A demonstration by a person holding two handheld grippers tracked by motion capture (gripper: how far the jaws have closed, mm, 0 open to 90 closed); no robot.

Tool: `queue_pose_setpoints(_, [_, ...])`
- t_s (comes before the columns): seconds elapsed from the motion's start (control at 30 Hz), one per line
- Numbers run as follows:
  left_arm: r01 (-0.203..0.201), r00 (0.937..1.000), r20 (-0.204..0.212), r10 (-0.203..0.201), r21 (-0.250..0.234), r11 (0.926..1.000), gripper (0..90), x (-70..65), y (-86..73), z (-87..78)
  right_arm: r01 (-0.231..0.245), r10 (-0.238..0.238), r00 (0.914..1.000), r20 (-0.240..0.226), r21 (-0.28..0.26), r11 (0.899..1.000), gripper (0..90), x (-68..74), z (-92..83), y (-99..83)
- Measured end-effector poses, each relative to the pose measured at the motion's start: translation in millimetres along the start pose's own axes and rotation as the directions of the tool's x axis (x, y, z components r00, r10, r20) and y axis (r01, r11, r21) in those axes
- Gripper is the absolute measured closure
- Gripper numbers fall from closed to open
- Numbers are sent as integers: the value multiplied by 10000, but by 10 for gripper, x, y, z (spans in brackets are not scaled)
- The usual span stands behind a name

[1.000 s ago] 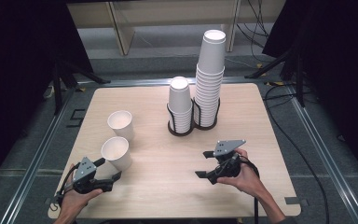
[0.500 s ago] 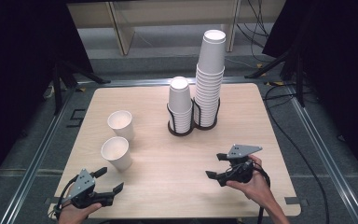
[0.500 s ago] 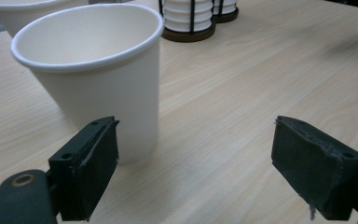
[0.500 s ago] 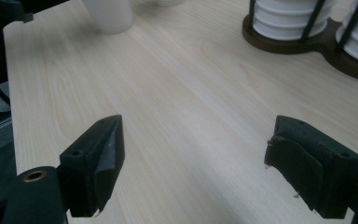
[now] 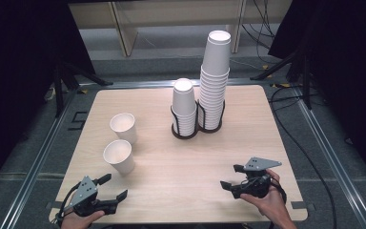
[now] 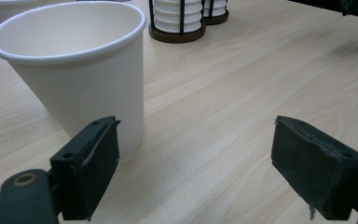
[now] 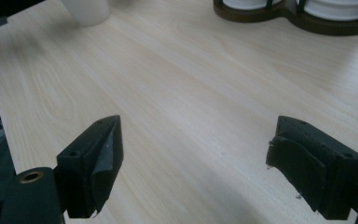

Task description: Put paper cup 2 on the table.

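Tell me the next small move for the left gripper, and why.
Probably ease the left gripper forward and slightly to its left, so its open jaws straddle the nearer cup. In the left gripper view that cup stands upright just beyond the left-hand jaw, not between the two, and the jaws hold nothing.

table [image 5: 181, 167] | two loose cups [image 5: 119, 156] | holder [image 5: 190, 133] with stacked cups

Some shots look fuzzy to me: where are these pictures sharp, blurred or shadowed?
High view: table well lit, surroundings dark, right gripper smeared. Left gripper view: near paper cup sharp, soft shadow beside it. Right gripper view: cup holder and far cup out of focus.
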State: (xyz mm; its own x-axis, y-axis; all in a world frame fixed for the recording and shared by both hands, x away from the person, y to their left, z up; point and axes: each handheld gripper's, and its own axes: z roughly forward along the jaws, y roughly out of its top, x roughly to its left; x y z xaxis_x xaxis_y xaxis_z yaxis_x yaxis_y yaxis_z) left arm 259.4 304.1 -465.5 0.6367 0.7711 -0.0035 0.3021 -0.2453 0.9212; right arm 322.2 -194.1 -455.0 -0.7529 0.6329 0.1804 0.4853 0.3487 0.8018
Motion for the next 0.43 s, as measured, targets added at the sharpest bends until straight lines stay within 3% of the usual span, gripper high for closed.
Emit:
queue_pose_setpoints(0.2, [-6,10000,40,7,-197,9998,149,4,3,8,-25,25,9999,114,-17,10000,174,-16,-14,-32])
queue_pose_setpoints(0.23, [30,10000,-31,-30,-2,10000,149,-6,2,-10,-26,26,9999,104,-26,10000,174,-19,-12,-35])
queue_pose_setpoints(0.43, [7,10000,3,-7,-25,10000,149,-7,1,1,-102,102,9999,68,-12,9999,172,-38,2,-50])
